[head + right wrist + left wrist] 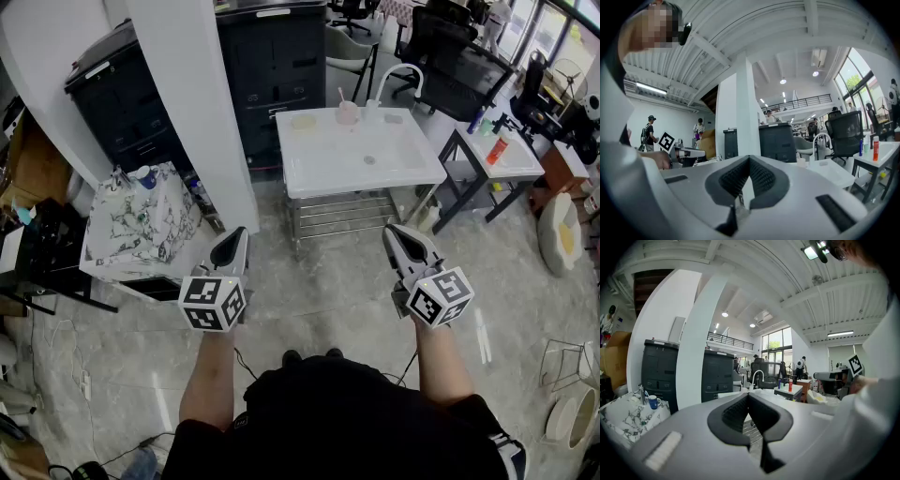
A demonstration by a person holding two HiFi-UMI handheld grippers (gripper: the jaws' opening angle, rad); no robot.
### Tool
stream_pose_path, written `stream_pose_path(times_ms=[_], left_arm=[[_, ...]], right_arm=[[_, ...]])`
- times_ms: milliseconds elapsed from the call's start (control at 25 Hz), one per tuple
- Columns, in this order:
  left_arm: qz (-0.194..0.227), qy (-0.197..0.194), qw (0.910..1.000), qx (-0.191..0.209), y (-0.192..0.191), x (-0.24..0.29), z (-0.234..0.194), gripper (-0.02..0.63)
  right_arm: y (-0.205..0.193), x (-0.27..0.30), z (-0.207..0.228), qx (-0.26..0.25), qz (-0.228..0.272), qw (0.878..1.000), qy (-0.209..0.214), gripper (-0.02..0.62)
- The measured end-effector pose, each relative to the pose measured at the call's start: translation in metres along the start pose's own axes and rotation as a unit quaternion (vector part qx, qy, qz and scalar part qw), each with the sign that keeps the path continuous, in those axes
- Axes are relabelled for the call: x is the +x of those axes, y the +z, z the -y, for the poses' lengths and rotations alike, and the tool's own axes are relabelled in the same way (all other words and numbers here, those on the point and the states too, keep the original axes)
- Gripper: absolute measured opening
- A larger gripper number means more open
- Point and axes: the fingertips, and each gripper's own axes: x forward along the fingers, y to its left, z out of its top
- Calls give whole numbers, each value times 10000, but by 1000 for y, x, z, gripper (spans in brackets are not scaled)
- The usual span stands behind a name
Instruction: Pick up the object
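Both bare forearms (208, 375) reach forward, stopping short of the white rectangular worktop (412, 155). The grey left tool (238, 234) and grey right tool (393, 231) point toward it (jaws together, empty).

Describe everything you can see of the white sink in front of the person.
The white sink is a shallow rectangular basin, glossy like plastic or enamel, with a small drain near its middle. A curved white faucet rises at its back edge, beside a pale pink cup. It sits level on a metal rack frame standing on the grey floor, just right of the white pillar.
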Motion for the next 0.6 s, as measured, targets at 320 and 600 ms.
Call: stream_pose_path(times_ms=[320, 600], left_arm=[[51, 14, 10000, -8, 3, 2, -6, 9], [68, -103, 9999, -13, 3, 5, -6, 11]], right_arm=[[0, -5, 2, -34, -15, 10000, -59, 9], [-3, -4, -6, -96, -111, 9999, 62, 9]])
